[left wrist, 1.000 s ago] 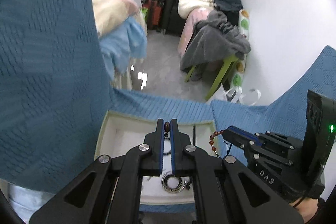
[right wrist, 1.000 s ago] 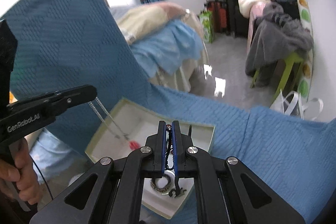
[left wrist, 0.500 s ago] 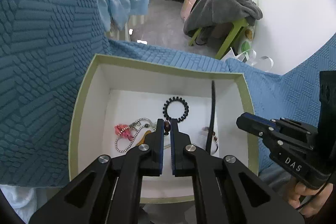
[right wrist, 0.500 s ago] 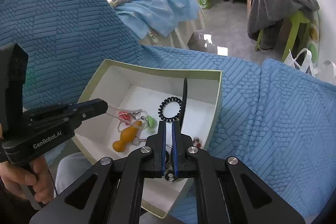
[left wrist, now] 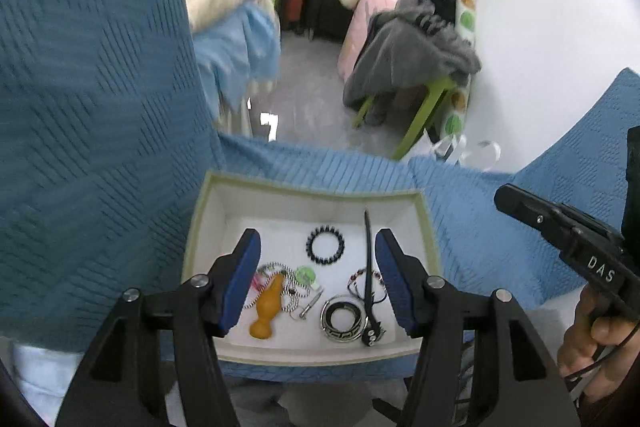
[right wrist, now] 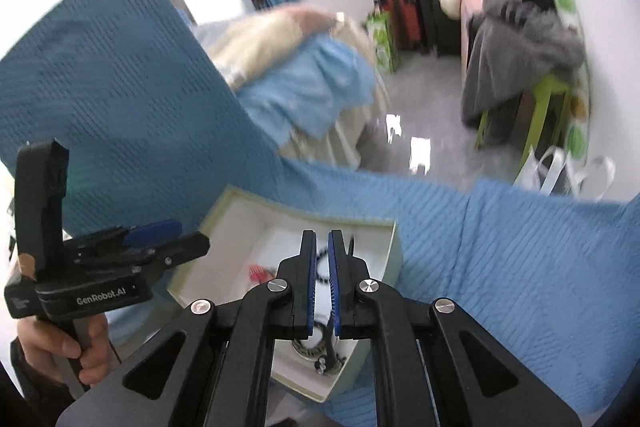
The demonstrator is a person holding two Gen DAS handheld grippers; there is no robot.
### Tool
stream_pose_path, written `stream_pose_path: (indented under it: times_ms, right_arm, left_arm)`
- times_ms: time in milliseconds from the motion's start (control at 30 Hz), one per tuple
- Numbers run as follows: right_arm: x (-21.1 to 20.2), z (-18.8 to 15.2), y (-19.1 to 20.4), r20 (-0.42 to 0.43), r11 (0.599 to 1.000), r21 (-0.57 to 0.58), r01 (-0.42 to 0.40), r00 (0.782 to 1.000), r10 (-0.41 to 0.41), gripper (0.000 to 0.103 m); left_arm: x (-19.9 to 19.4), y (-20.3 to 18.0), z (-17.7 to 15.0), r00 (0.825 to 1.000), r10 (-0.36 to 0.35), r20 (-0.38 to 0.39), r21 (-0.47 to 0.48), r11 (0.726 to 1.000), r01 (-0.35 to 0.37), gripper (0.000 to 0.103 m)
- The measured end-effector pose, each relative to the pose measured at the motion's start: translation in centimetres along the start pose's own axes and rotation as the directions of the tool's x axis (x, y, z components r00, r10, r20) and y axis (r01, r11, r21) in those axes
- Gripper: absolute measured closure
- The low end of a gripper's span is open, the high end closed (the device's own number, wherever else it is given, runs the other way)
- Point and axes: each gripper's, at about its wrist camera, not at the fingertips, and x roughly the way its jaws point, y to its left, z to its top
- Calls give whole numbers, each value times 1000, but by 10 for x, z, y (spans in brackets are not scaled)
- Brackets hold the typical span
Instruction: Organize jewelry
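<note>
A pale green box (left wrist: 199, 227) with a white inside lies on the blue bedspread. In it are a black coiled ring (left wrist: 325, 250), an orange pendant (left wrist: 267, 307) on a bead chain, a silver-and-black bangle (left wrist: 343, 319), a black strap (left wrist: 368, 279) and a red-brown bead bracelet (left wrist: 360, 274). My left gripper (left wrist: 318, 239) hovers over the box; its jaws are opening and hold nothing. My right gripper (right wrist: 322, 235) is shut and empty above the box's (right wrist: 240, 223) near right corner. In the left wrist view the right gripper (left wrist: 505, 193) is to the right of the box.
Blue textured bedspread (left wrist: 100, 107) surrounds the box and rises high on the left. Beyond the bed edge are grey floor, a green stool (left wrist: 424, 103) under grey clothes, suitcases and a white wall. A hand (right wrist: 60, 347) holds the left gripper's (right wrist: 176, 239) handle.
The bead bracelet that hung between both shut grippers came down into the box. The left jaws have opened and let it go, and both grippers have drawn back from the box.
</note>
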Motion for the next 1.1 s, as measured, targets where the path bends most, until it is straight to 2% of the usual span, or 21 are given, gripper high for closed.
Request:
stream_pose_path:
  times_ms: [200,400,500,633,800,1100]
  right_arm:
    - [-59,13,24,116,1000,-15,1,993,0,98]
    - [-109,5,45,199,999,-32,13,980,-6,98]
    - [-126,-6,48,224,999,-35,21,974,-13,98]
    - [-139,-27,47,227,999,-24,27,974,-21,98]
    - [-132,-53,47,210,998,-28,61,976,-54,98]
    - [-131,-85,54,173,996,-10,83,982,-80,98]
  left_arm:
    - [-64,-14,4,993,3,116,18,1000,-5,43]
    - [-106,-23,-6,984,14,177,24,1000,-18,43]
    - [-116,-27,-16,983,-5,185,27,1000,0,43]
    - [-127,-29,-30,982,3,190,24,1000,-8,43]
    - [-127,-30,-46,982,21,186,41,999,-29,43]
    - [-116,-22,-68,990,6,143,24,1000,-10,43]
